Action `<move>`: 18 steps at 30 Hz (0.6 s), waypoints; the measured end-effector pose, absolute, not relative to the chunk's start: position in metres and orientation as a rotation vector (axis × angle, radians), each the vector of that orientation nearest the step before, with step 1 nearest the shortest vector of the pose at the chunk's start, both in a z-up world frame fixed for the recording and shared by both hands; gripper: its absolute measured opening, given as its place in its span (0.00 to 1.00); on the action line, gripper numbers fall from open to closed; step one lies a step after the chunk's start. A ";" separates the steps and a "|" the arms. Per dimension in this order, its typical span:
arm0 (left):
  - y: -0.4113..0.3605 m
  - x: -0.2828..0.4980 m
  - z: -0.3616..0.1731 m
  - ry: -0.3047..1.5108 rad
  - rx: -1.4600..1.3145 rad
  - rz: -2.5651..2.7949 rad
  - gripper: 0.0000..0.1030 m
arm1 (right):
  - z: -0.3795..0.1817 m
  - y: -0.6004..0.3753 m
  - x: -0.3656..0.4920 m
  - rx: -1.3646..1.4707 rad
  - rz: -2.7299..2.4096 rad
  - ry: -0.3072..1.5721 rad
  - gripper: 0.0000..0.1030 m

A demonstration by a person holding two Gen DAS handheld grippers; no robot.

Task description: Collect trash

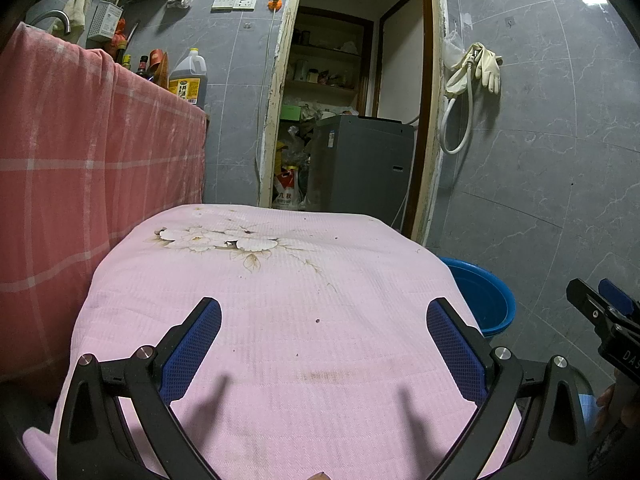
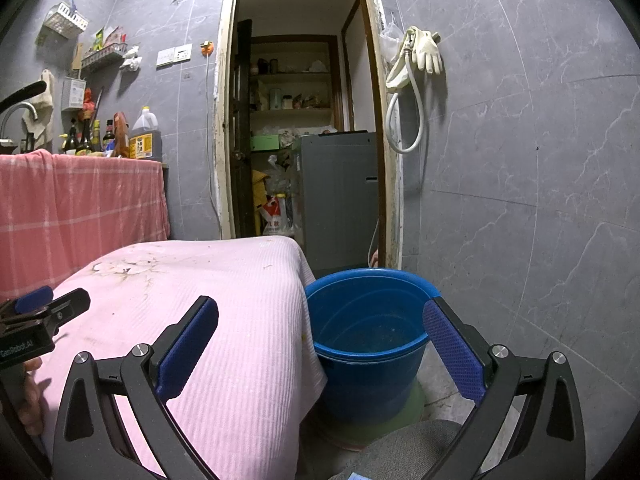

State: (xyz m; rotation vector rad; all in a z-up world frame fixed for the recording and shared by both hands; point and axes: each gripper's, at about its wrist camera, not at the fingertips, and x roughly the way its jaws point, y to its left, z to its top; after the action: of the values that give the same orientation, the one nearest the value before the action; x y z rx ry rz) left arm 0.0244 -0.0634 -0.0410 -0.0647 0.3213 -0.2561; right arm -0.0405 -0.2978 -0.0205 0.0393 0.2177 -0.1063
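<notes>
Honestly, no clear piece of trash shows on the pink cloth (image 1: 280, 320); only small dark specks lie near the centre of the left wrist view, too small to identify. The blue bucket (image 2: 368, 320), probably the place for trash, stands in the lower centre of the right wrist view, just beside the hanging edge of the cloth, and seems to hold nothing solid. The left gripper (image 1: 324, 316) hovers over the cloth with its jaws spread wide and nothing between them; the right gripper (image 2: 320, 316) is also wide and holds nothing, half over the cloth edge and half over the bucket. I think the risk is that the fingers pinch the soft cloth together with a speck and drag it off the surface, or that the right gripper knocks the bucket. Further out, a red checked cloth (image 1: 80, 160) fills the left, a doorway (image 1: 352, 100) opens in the upper centre, and rubber gloves (image 1: 484, 68) hang on the grey tiled wall (image 1: 560, 120) at the upper right.
</notes>
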 end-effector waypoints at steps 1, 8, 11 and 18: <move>-0.064 0.024 -0.041 0.322 -0.065 -0.256 0.98 | -0.021 -0.298 -0.041 0.039 -0.106 0.218 1.00; -0.063 0.025 -0.041 0.322 -0.065 -0.257 0.98 | -0.020 -0.298 -0.041 0.040 -0.106 0.218 1.00; -0.063 0.025 -0.041 0.322 -0.065 -0.256 0.98 | -0.020 -0.297 -0.041 0.040 -0.106 0.218 1.00; -0.067 0.024 -0.041 0.331 -0.046 -0.215 0.98 | -0.020 -0.297 -0.040 0.040 -0.107 0.219 1.00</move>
State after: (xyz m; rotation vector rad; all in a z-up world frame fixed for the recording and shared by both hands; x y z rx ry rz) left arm 0.0242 -0.0674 -0.0412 -0.0462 0.3307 -0.2154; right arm -0.0405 -0.2974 -0.0200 0.0401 0.2187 -0.1066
